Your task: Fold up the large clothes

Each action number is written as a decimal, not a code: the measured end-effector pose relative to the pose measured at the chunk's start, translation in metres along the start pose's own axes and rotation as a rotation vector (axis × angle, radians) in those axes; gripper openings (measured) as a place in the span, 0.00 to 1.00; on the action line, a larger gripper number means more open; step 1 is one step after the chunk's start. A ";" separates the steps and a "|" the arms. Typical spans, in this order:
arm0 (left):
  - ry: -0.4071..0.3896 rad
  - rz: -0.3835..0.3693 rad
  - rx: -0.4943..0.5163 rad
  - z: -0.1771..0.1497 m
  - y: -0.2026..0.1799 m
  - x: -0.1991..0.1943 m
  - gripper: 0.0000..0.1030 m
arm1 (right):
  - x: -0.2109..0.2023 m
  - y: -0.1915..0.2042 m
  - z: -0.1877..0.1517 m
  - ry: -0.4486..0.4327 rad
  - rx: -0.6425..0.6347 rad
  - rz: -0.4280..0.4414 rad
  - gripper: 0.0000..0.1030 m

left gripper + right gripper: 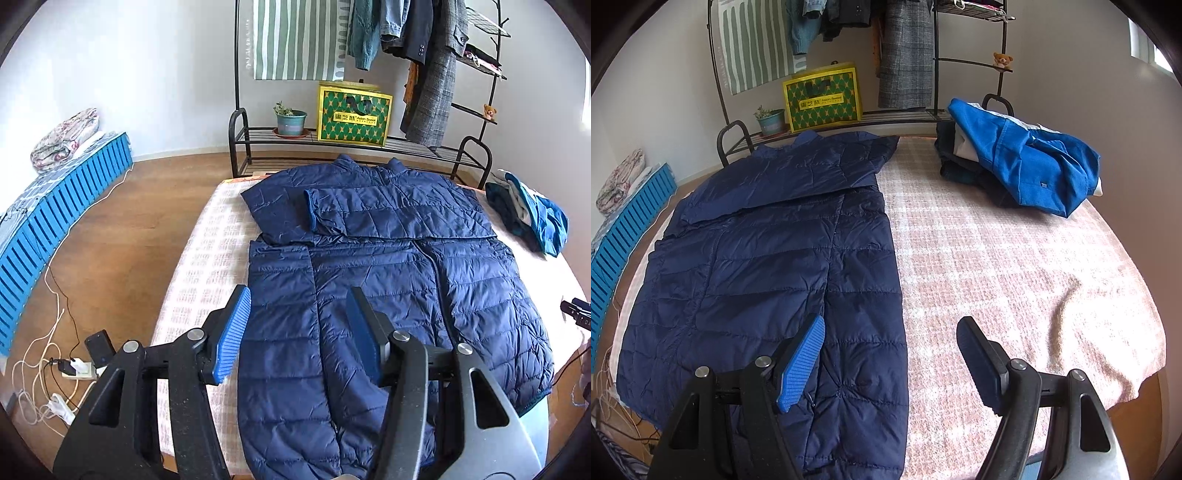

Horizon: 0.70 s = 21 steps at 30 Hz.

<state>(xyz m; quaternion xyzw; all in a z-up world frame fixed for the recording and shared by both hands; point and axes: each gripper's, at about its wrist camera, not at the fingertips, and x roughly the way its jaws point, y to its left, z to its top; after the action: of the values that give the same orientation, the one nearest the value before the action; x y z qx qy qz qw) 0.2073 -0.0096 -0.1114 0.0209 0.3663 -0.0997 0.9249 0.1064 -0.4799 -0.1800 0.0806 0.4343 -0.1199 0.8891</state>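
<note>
While jacket (388, 266) flat, clothes pile (1023, 162) beside

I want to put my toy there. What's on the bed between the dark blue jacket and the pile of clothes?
Nothing. Right wrist view: only bare checked blanket between jacket and pile of clothes.

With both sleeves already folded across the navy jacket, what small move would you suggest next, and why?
Probably lower both open grippers, left and right, onto the hem of the navy jacket and pinch it: the jacket lies flat, nothing is held, and the hem sits just below them.
</note>
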 end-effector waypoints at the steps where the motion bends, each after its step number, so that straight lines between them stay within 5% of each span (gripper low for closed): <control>1: -0.002 -0.004 -0.005 -0.005 0.001 -0.006 0.54 | -0.001 -0.001 -0.002 -0.001 -0.003 0.002 0.74; 5: -0.012 0.001 0.010 -0.022 0.003 -0.022 0.63 | -0.002 -0.002 -0.010 0.003 -0.023 0.025 0.79; 21: 0.150 0.040 -0.072 -0.091 0.047 0.003 0.63 | 0.033 -0.014 -0.038 0.134 -0.029 0.111 0.79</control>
<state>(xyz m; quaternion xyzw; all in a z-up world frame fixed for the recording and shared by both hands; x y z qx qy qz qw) 0.1579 0.0462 -0.1816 0.0023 0.4375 -0.0659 0.8968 0.0929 -0.4889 -0.2299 0.0995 0.4895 -0.0583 0.8644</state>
